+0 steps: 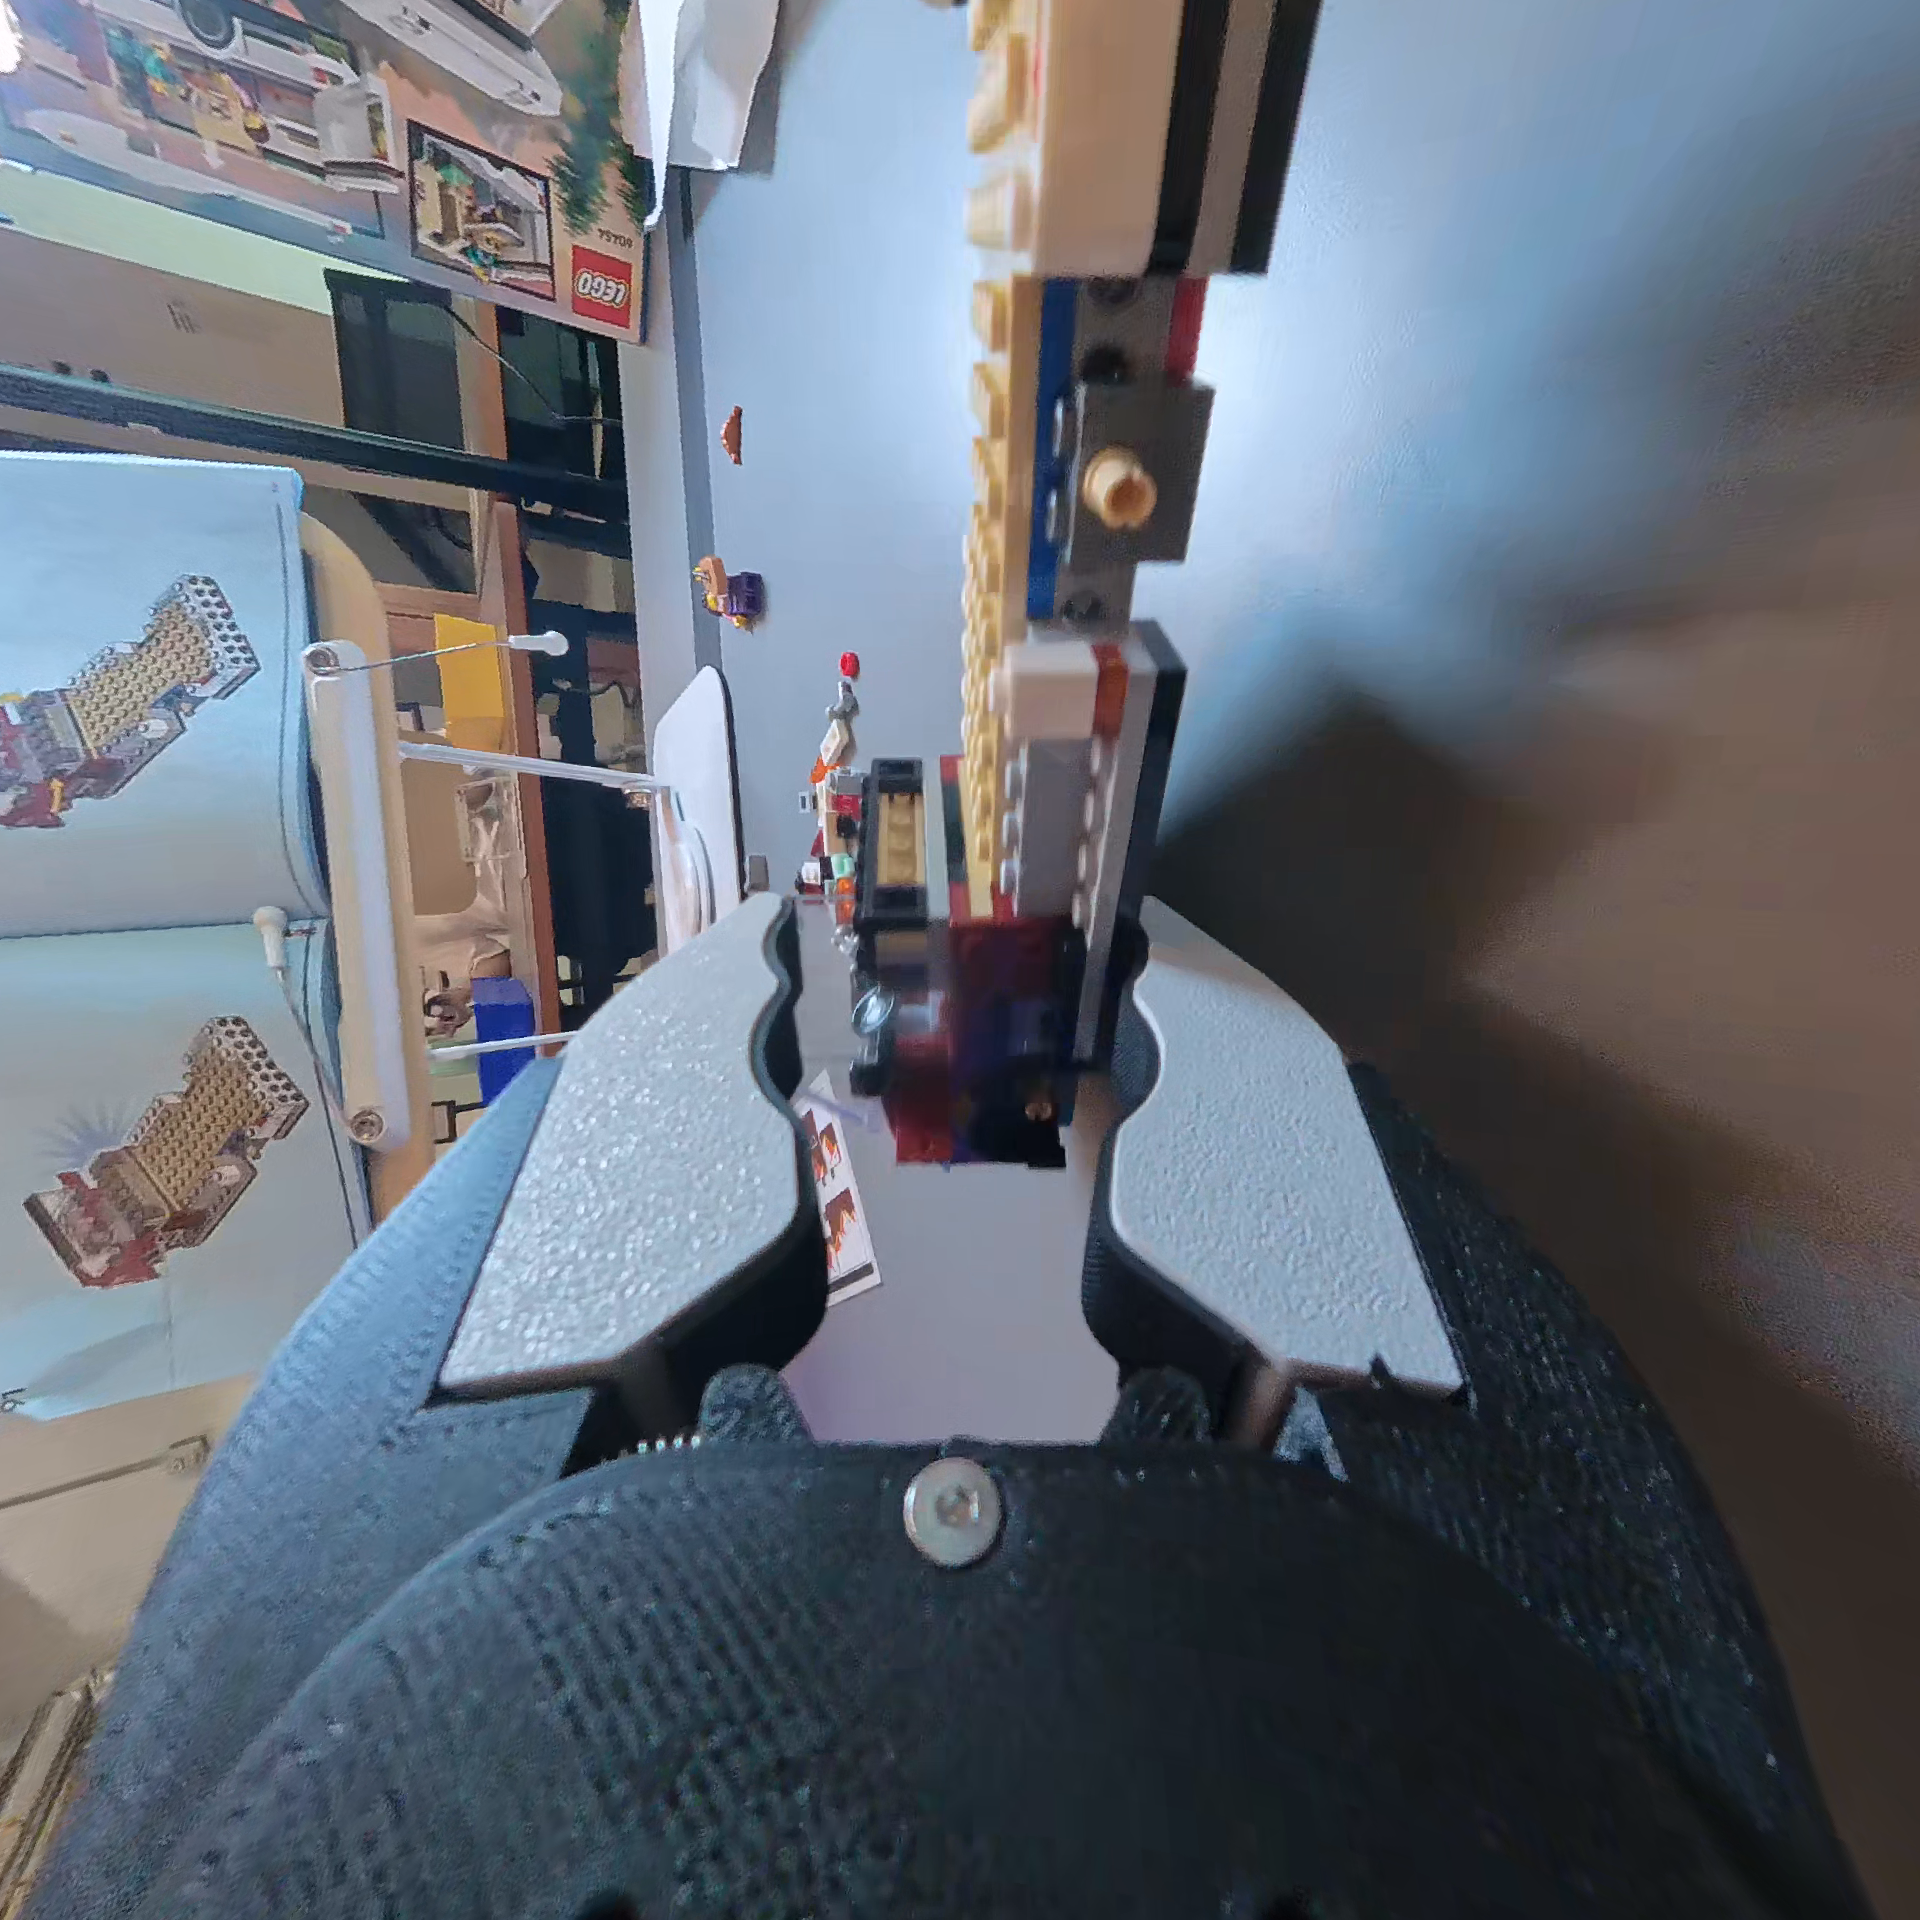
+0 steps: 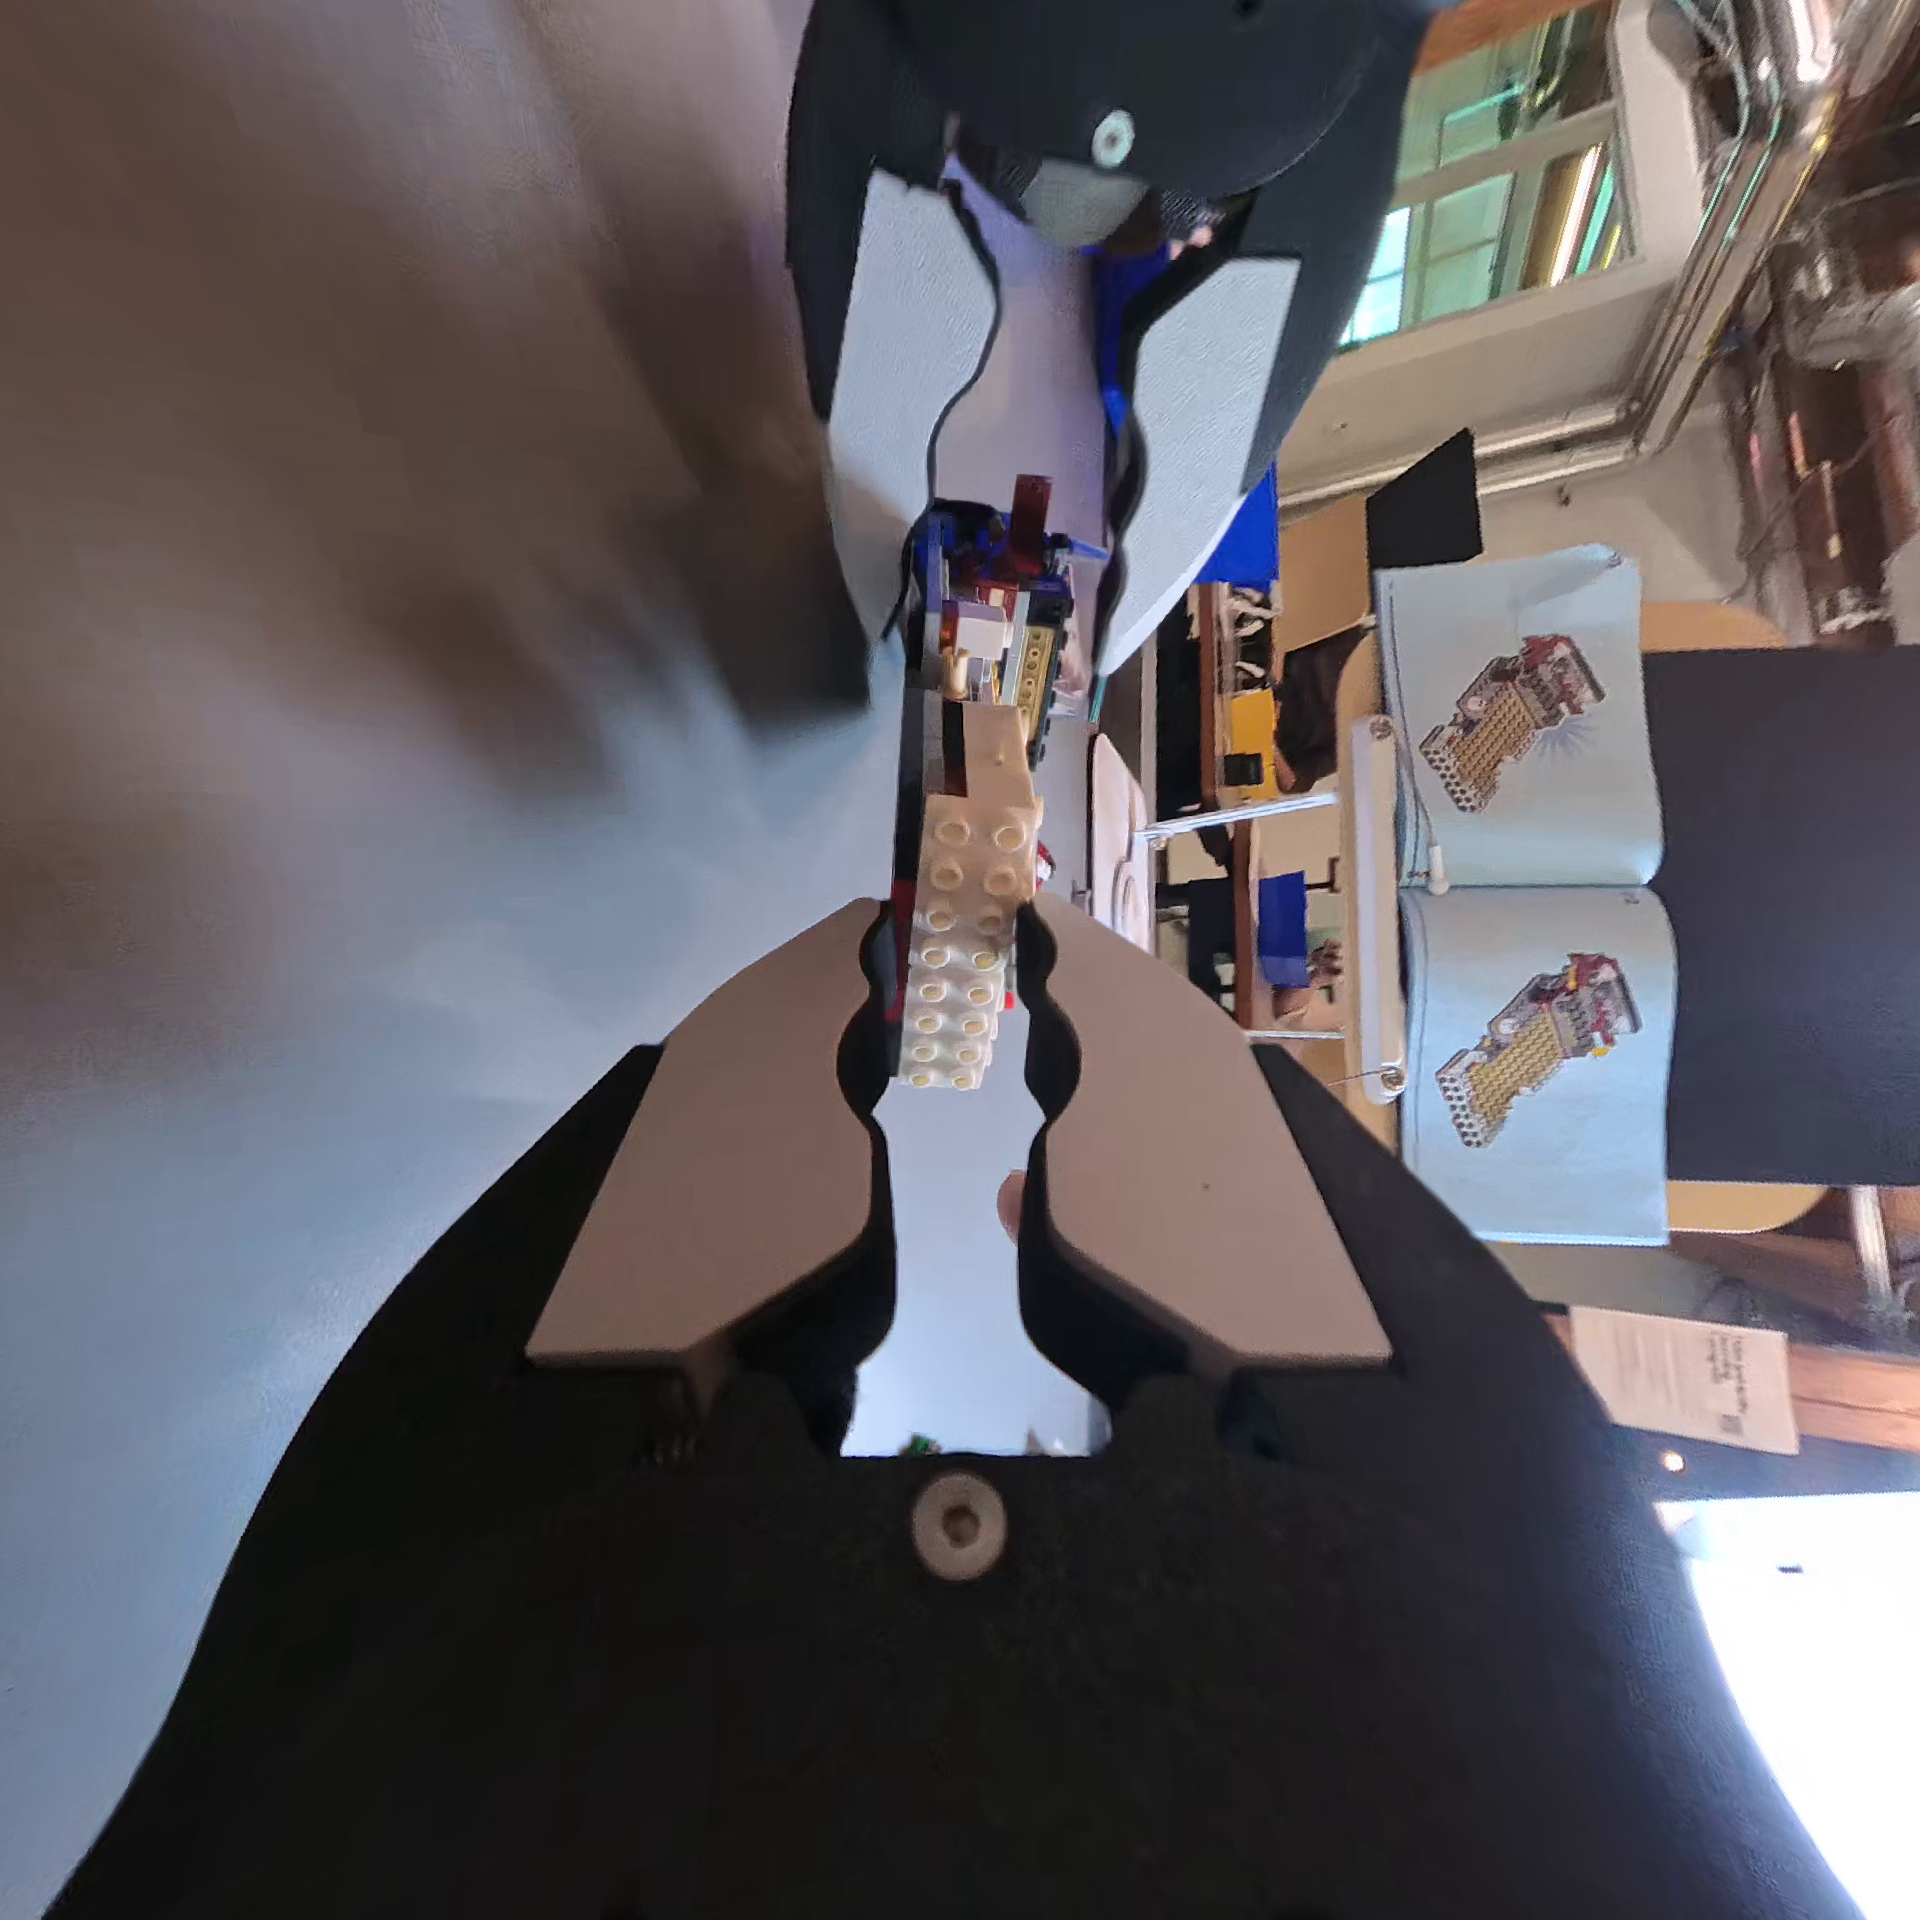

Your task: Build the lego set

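My right tongs (image 2: 956,977) pinch the white studded end of the long brick model (image 2: 961,935), both pads against it. My left tongs (image 1: 961,997) stand spread around its dark red end: one pad touches, the other stands clear. Only the right view shows both tongs together; only the left view shows the toy box (image 1: 312,135) far off beyond the instruction booklet (image 1: 145,883).
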